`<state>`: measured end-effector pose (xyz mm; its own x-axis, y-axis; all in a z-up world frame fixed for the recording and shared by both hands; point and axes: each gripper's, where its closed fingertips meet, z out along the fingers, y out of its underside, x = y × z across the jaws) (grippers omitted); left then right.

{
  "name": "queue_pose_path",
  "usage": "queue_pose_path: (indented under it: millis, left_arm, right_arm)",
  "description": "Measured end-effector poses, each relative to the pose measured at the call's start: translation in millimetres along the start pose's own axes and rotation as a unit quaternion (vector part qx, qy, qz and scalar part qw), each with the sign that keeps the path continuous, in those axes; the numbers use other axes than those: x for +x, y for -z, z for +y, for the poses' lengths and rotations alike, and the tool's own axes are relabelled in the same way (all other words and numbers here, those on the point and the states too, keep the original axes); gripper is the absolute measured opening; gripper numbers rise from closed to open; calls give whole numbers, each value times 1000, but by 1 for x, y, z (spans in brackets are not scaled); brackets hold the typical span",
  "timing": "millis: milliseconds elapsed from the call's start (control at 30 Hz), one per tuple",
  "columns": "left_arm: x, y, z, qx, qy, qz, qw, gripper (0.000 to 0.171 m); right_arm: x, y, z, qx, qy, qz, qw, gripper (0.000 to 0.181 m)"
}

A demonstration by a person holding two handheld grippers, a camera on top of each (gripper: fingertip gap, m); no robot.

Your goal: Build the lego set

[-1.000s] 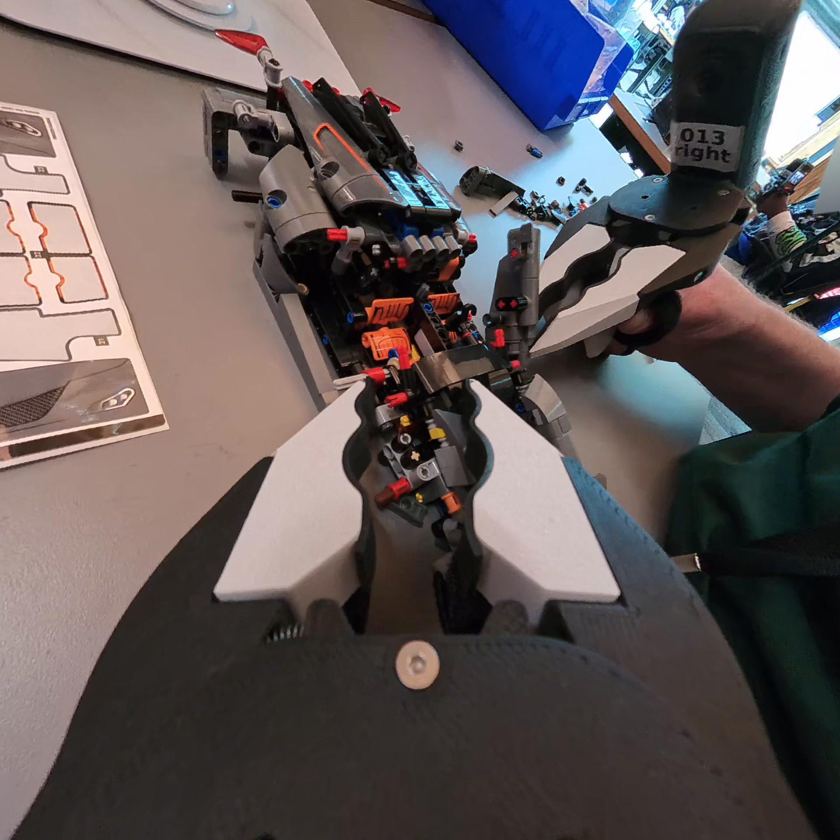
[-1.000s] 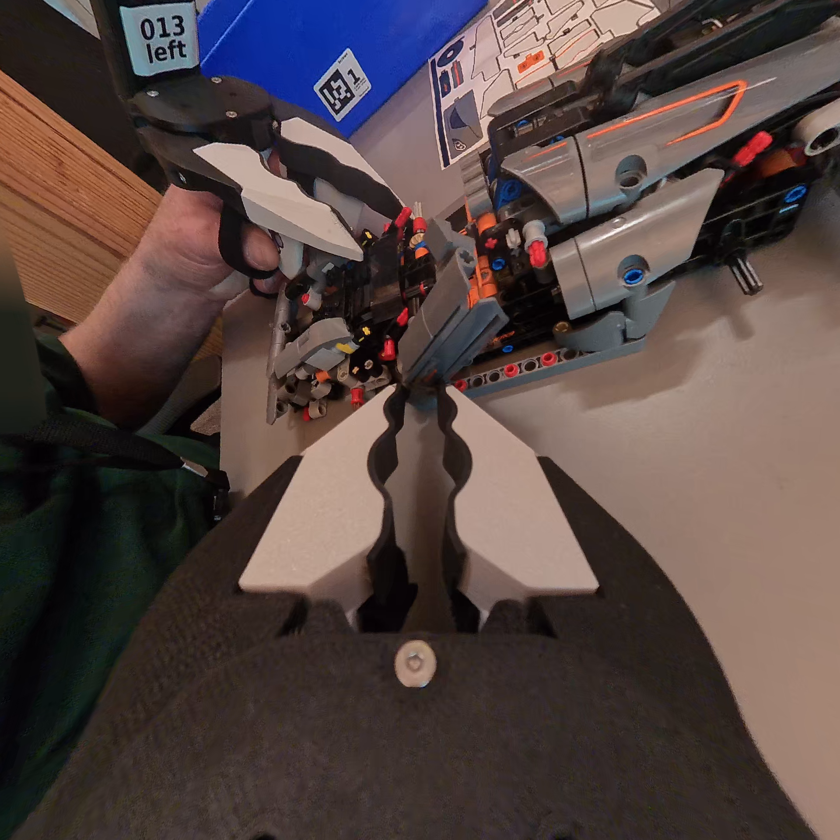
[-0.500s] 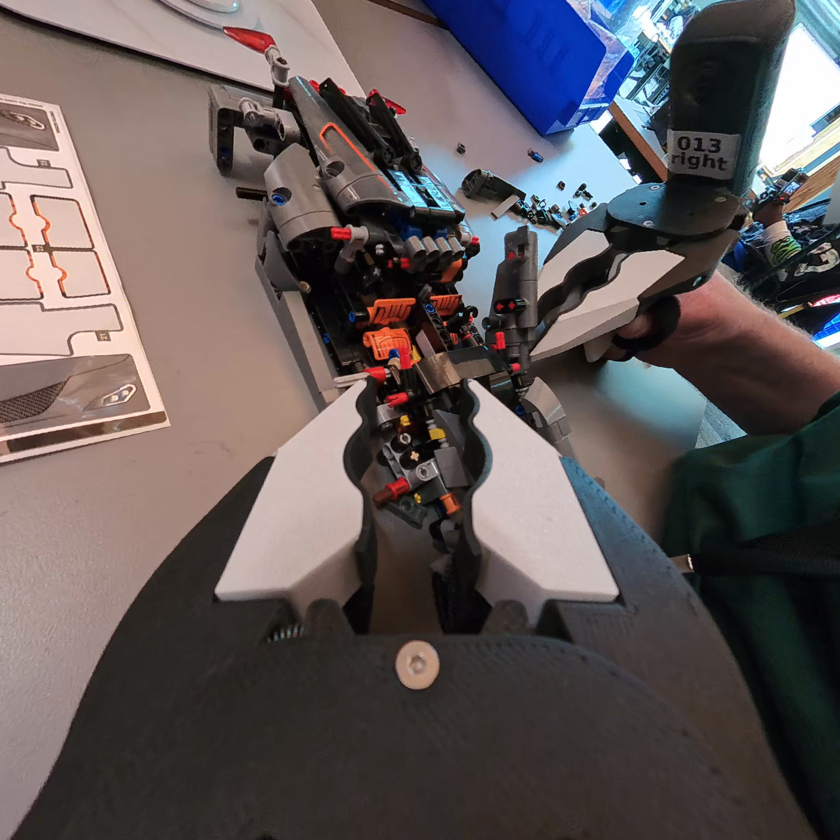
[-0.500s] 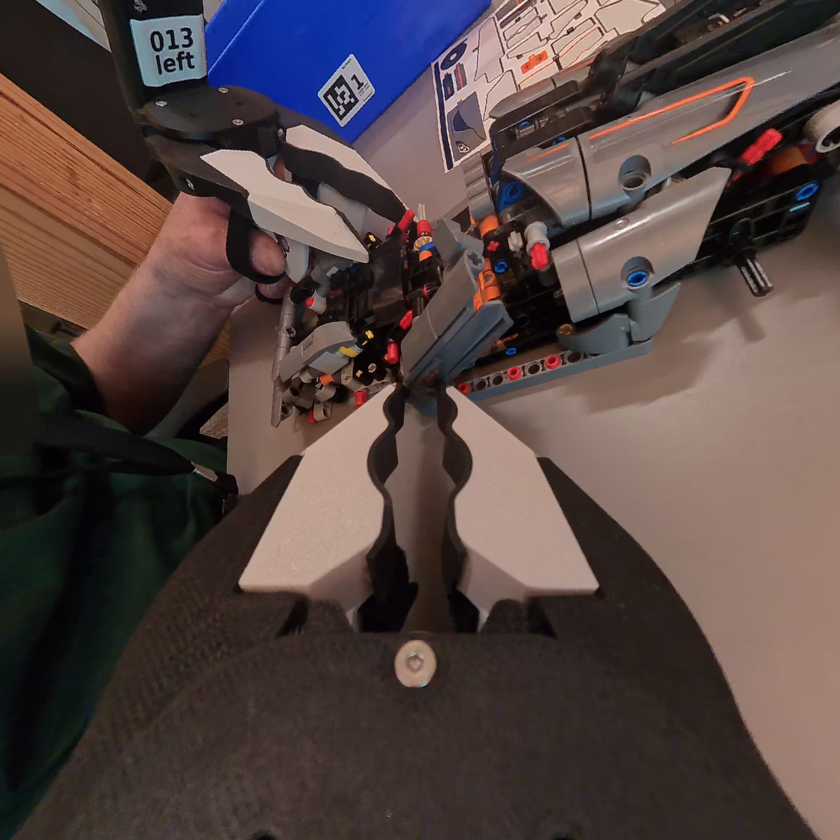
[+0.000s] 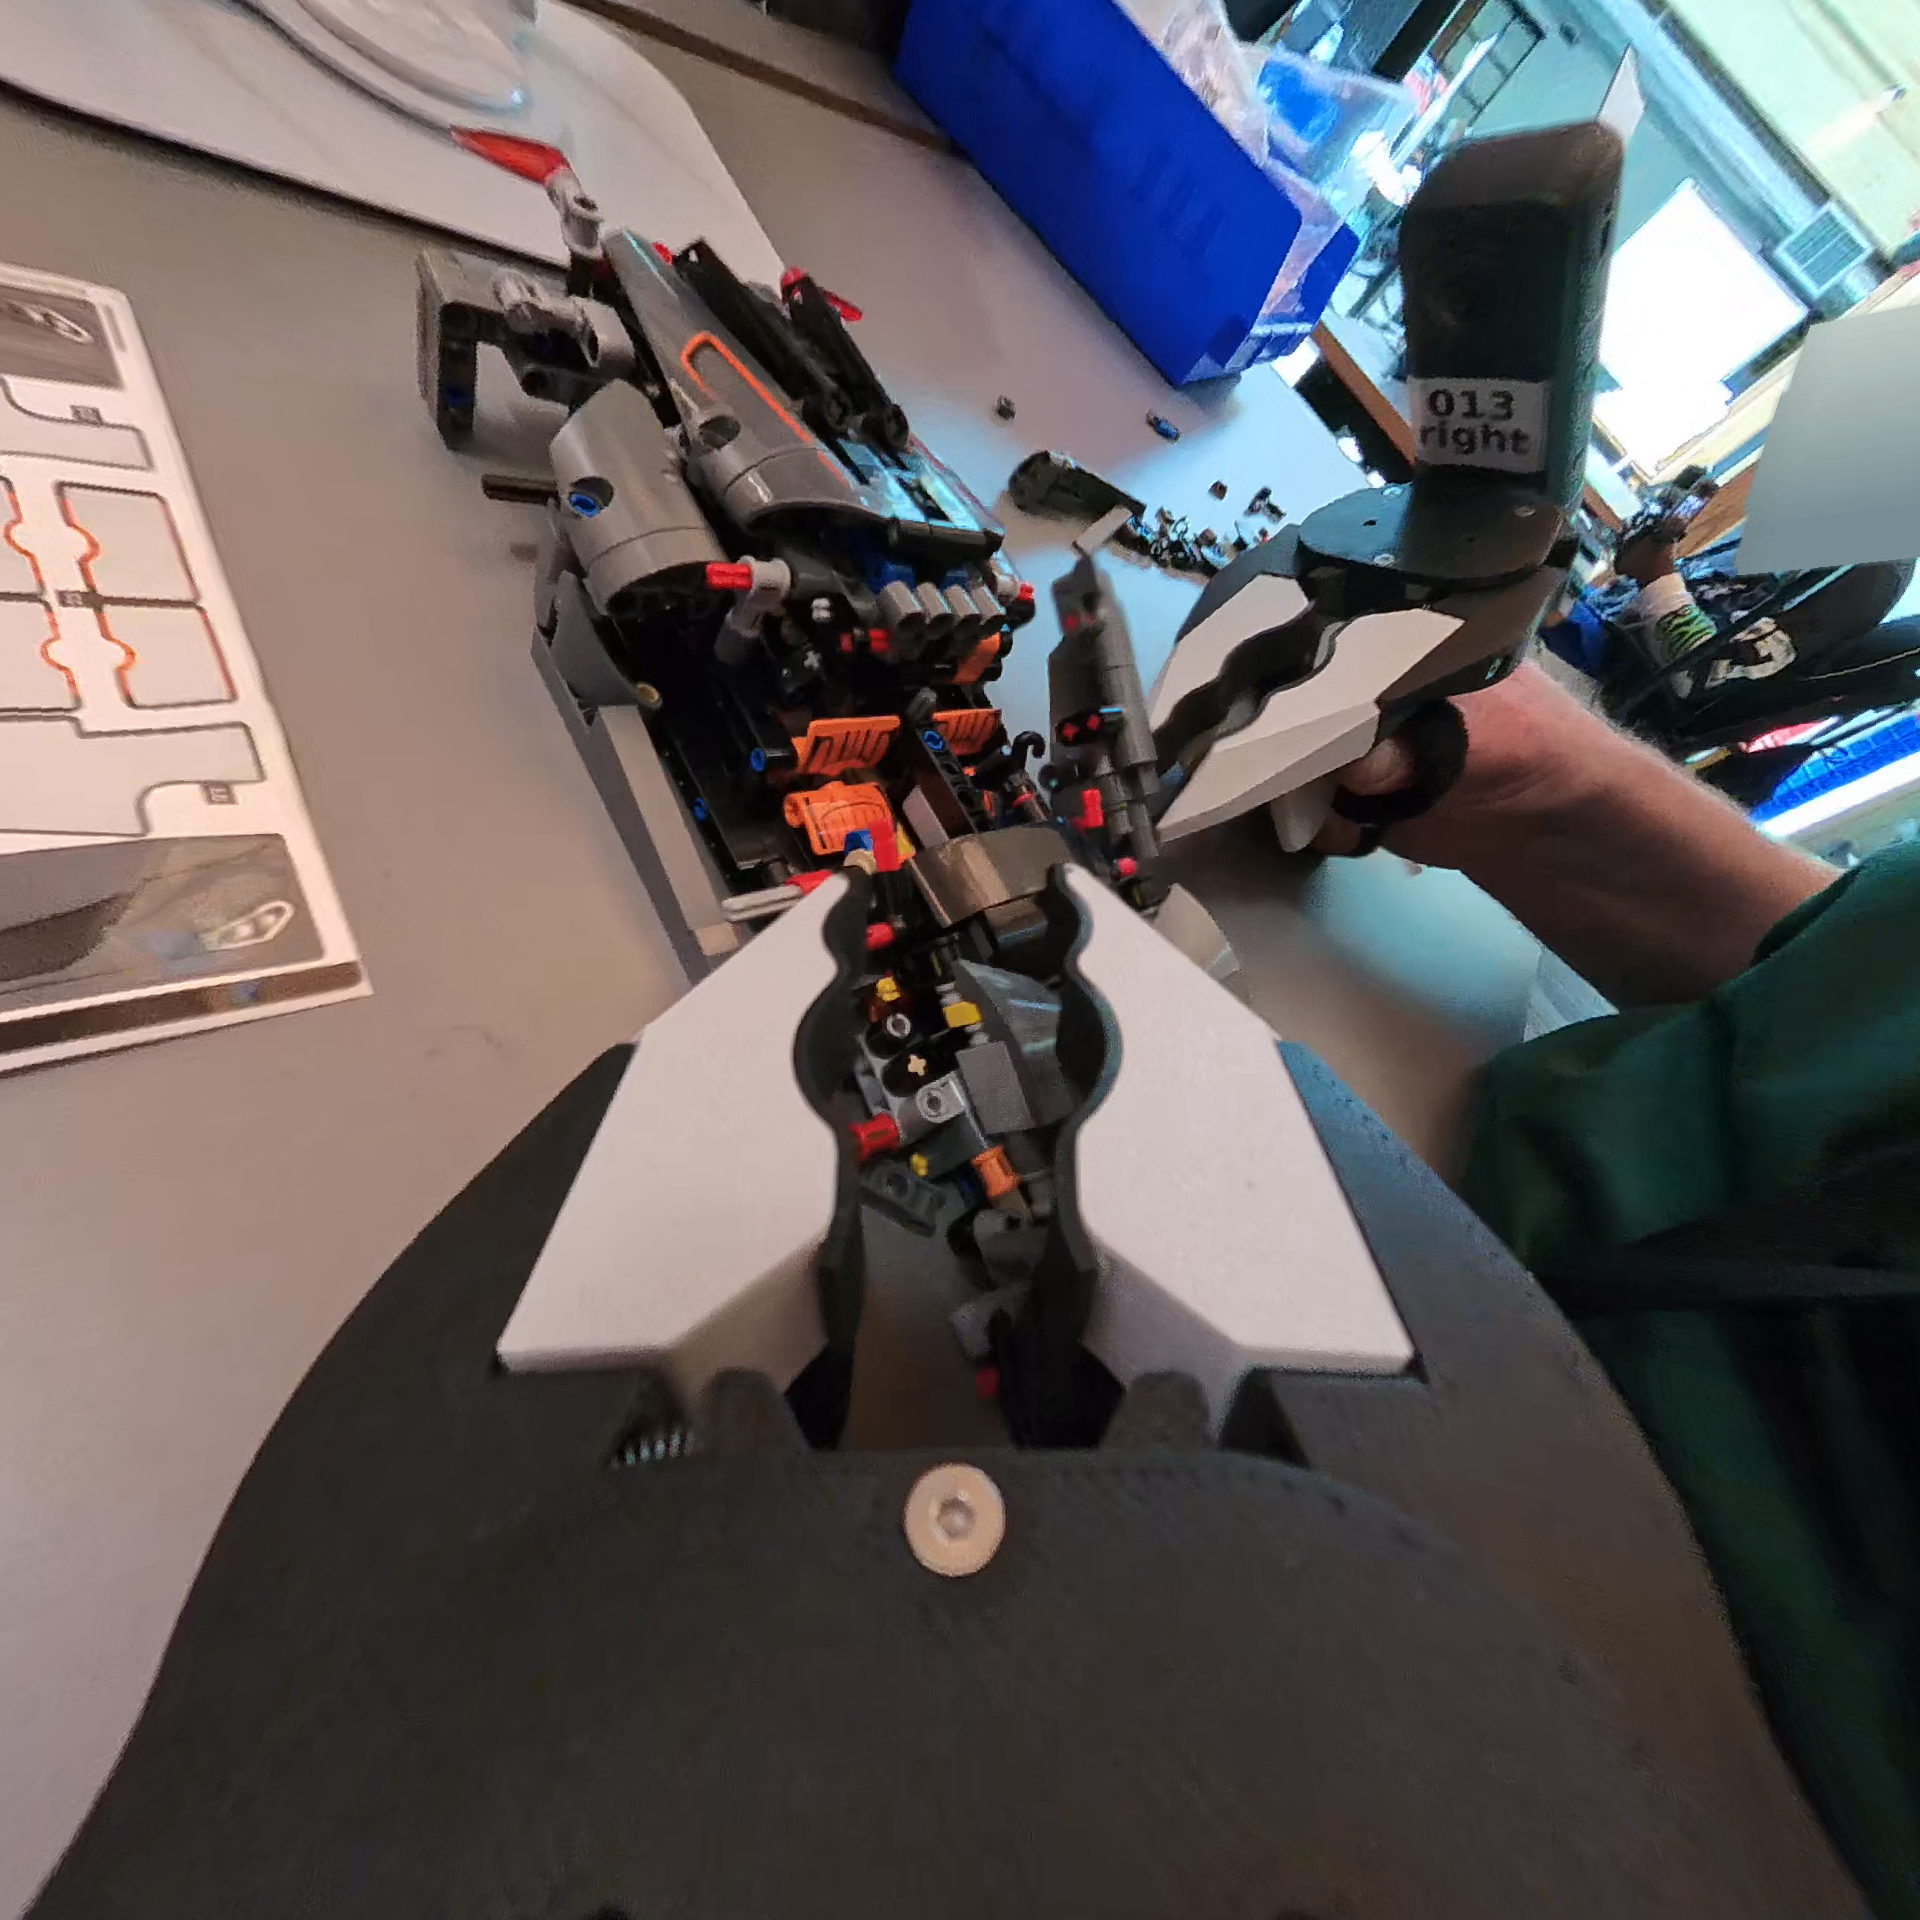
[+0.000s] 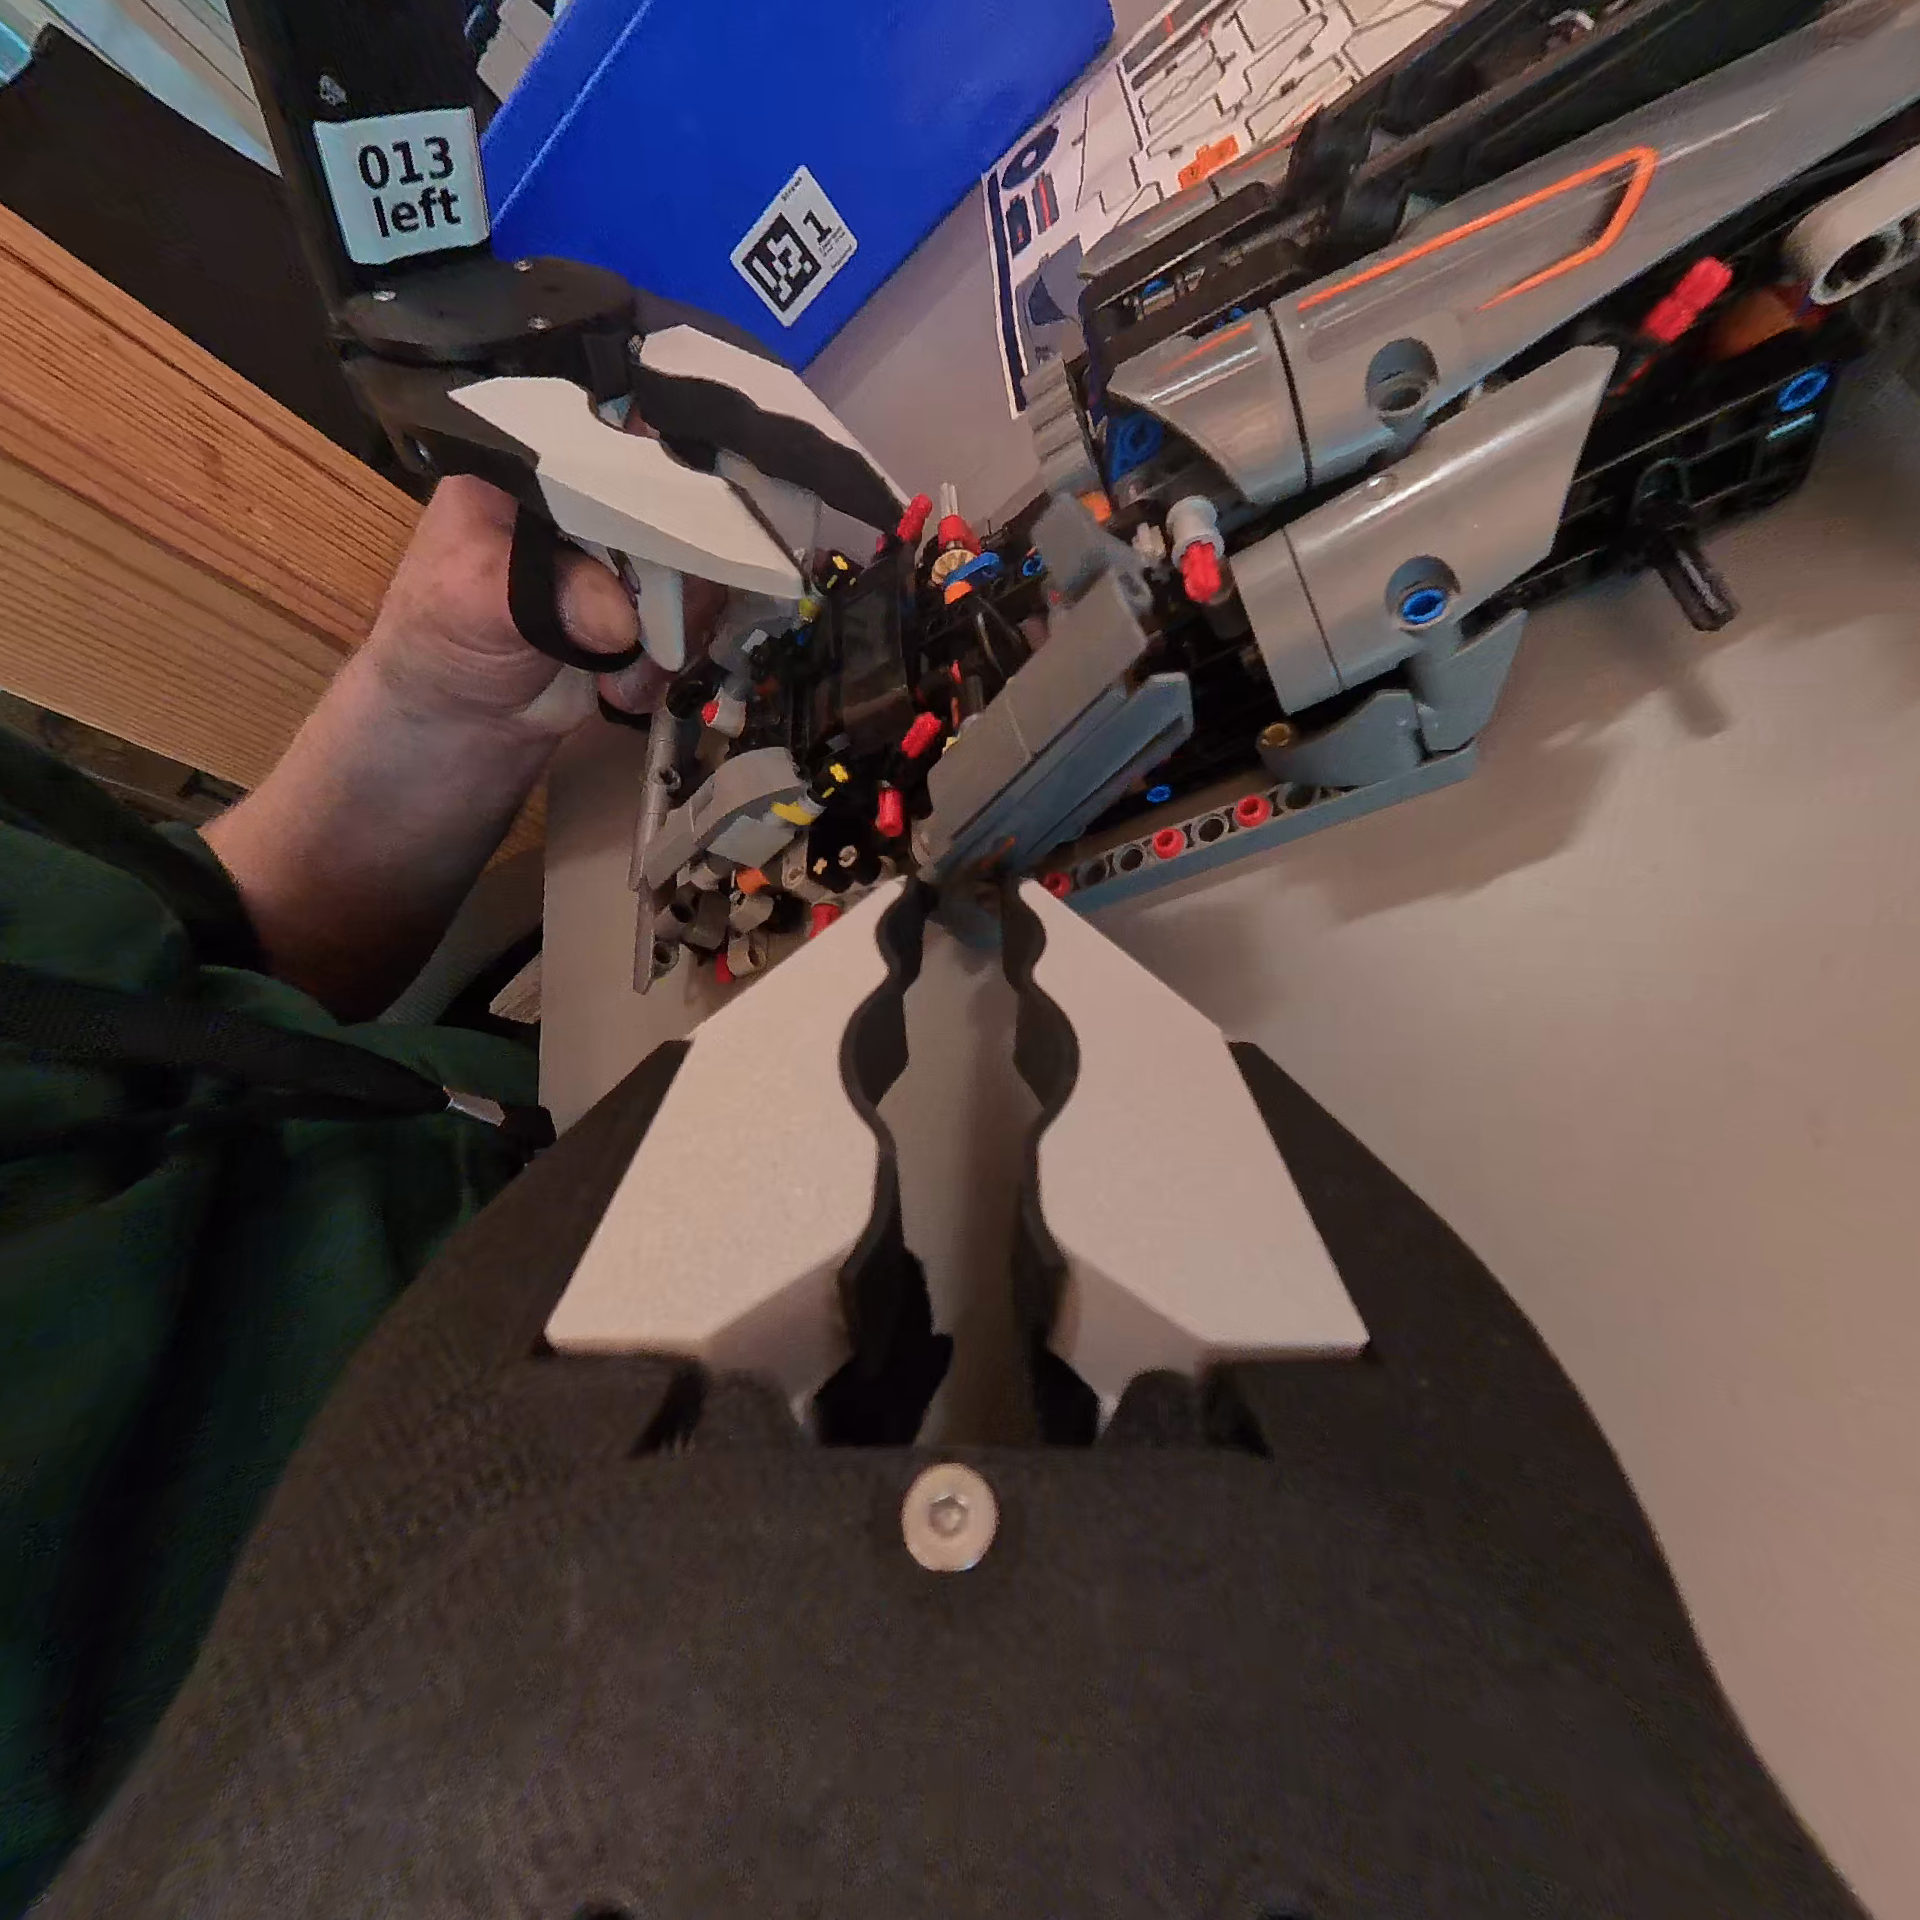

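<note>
- The lego car (image 5: pixel 769 582) is lying on the grey counter (image 5: pixel 312 1195), right in front of you, about half built: grey body shells on the far end, all the exposed pins and gears on the near end.
- Your left gripper (image 5: pixel 956 904) has its jaws spread around that near end of the car. They look like they're bracing the sides, but I can't tell if they're really squeezing it or just sitting alongside.
- Your right gripper (image 6: pixel 961 899) is on the car's other flank, jaws nearly clenched on the bottom edge of the grey door panel (image 6: pixel 1049 738), which is sticking out at an angle from the body.
- My read: you're seating or swinging that panel into the car. Not sure the pins are lined up yet, too cluttered in there to see.
- To do it well, keep the left one planted so the car doesn't skate across the counter when you push.
- Push along the panel's hinge line, not sideways. That thin edge looks easy to slip off.
- Watch the red pins (image 6: pixel 899 805) next to the panel, they could catch.
- The sticker sheet (image 5: pixel 114 665) is off to the car's left and the blue bin (image 5: pixel 1122 177) is behind it, neither in your way.
</note>
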<state>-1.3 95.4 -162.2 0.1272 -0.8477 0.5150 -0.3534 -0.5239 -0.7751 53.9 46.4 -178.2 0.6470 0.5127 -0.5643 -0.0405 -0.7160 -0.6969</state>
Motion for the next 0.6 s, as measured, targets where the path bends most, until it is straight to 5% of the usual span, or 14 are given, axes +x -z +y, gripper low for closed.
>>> queue_pose_path:
  millis: [167,600]
  left_arm:
    - [-11,6,-2,2,-9,-30,999,56]
    - [-20,4,6,-29,-13,-69,997,64]
  right_arm:
    - [-1,1,-2,8,6,2,1000,10]
    - [0,-2,1,0,18,20,1000,16]
